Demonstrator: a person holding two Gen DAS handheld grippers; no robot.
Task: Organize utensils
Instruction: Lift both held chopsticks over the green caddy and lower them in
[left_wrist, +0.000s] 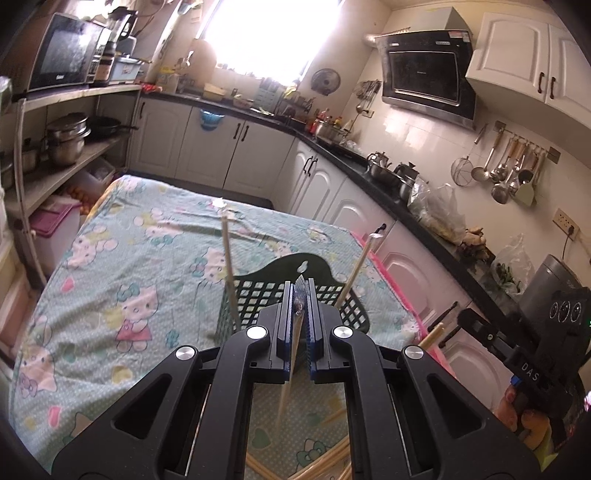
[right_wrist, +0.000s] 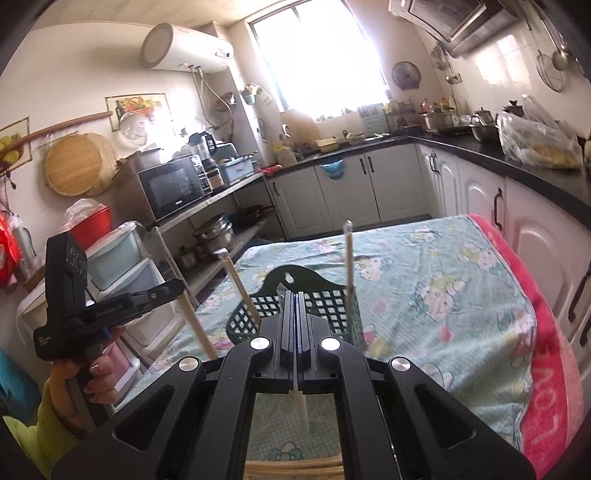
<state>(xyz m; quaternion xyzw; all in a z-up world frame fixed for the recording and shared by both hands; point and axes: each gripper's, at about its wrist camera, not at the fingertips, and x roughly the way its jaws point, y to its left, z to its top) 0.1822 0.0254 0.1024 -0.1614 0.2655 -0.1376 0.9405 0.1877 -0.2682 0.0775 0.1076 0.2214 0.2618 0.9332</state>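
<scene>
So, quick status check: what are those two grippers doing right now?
Left gripper shut on one chopstick. Right gripper shut on another. Green basket ahead, two chopsticks inside. Path clear.

The chopstick (left_wrist: 291, 365) clamped in the left gripper (left_wrist: 300, 295) is hidden where the pads cover it, and its lower end blurs out. The loose chopsticks (left_wrist: 325, 467) near the bottom edge are cut off by that edge and the gripper's frame. The near base of the green basket (right_wrist: 325, 299) is hidden behind the right gripper (right_wrist: 295, 295).
</scene>
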